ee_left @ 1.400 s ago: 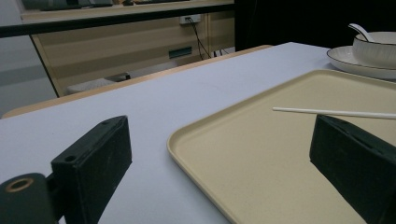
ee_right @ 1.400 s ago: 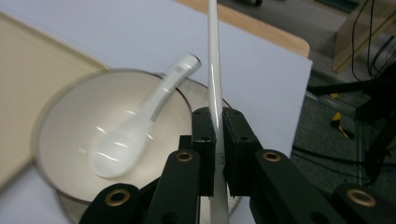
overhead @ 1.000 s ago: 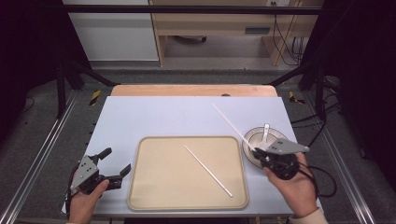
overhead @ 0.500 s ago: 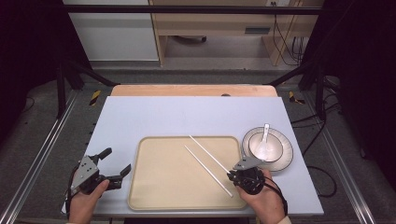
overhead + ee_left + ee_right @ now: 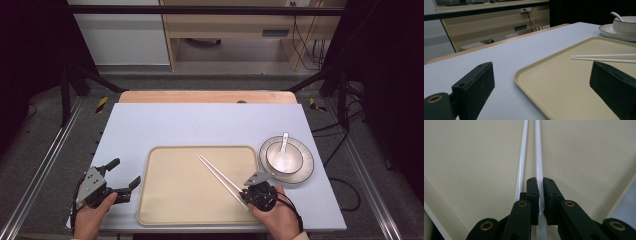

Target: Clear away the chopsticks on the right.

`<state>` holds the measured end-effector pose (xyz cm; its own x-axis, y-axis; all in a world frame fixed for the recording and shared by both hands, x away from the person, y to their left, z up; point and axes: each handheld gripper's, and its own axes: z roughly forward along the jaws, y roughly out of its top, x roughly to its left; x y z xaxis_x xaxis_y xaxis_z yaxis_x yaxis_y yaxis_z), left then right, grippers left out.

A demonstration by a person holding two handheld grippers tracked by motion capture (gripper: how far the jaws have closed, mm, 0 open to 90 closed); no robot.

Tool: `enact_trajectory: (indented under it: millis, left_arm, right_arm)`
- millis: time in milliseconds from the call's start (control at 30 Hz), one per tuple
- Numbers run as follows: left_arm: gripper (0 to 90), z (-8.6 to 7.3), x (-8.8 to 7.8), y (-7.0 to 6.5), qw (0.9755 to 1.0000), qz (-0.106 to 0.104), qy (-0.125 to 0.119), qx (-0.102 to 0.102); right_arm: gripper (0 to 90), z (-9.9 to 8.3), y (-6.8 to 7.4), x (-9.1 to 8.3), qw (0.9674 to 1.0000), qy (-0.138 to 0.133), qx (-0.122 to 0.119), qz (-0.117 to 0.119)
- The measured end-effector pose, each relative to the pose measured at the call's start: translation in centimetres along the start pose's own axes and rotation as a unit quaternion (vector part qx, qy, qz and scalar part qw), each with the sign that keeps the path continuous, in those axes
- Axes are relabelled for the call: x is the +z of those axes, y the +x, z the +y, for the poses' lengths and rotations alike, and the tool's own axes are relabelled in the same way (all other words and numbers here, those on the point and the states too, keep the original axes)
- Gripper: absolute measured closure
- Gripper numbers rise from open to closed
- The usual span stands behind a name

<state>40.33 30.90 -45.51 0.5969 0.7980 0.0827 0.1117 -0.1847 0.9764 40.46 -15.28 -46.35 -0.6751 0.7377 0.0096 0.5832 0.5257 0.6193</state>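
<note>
Chopsticks (image 5: 220, 178) are laid on the beige tray (image 5: 170, 200), running forward from the right gripper (image 5: 248, 196); one stick (image 5: 538, 165) is pinched between its nearly closed jaws, the other (image 5: 522, 162) is left just beside them. Beyond that gripper, a bowl (image 5: 283, 156) with a spoon (image 5: 283, 148) in it is seated on a plate (image 5: 305, 170). Beside the tray, on the counter (image 5: 200, 125), the left gripper (image 5: 124, 176) is held wide and empty.

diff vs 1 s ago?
The right gripper carried the second chopstick from the plate left onto the tray, beside the first chopstick, jaws still shut on it. Left gripper, bowl and spoon unchanged.
</note>
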Motion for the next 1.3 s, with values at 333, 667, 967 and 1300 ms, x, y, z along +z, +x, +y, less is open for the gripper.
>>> enact_trajectory:
  millis: [333, 667, 967, 1300]
  left_arm:
    - [5.4, 0.0, 0.0, 0.0, 1.0000, 0.000, 0.001, 0.002]
    - [5.5, 0.2, 0.2, -0.5, 1.0000, -0.004, 0.005, 0.003]
    - [5.7, 1.7, 2.0, -2.3, 0.9990, -0.026, 0.034, 0.015]
    - [12.5, 3.2, 6.4, -4.7, 0.9958, -0.064, 0.061, 0.021]
  right_arm:
    - [79.2, -0.1, 0.0, 0.1, 0.9998, -0.020, 0.001, 0.008]
    - [58.1, -0.1, -0.9, -0.8, 0.9956, -0.092, 0.018, -0.002]
    - [17.2, 1.5, -2.3, -1.7, 0.9849, -0.169, 0.021, -0.032]
    - [11.6, 1.1, -3.8, -2.9, 0.9752, -0.209, -0.004, -0.074]
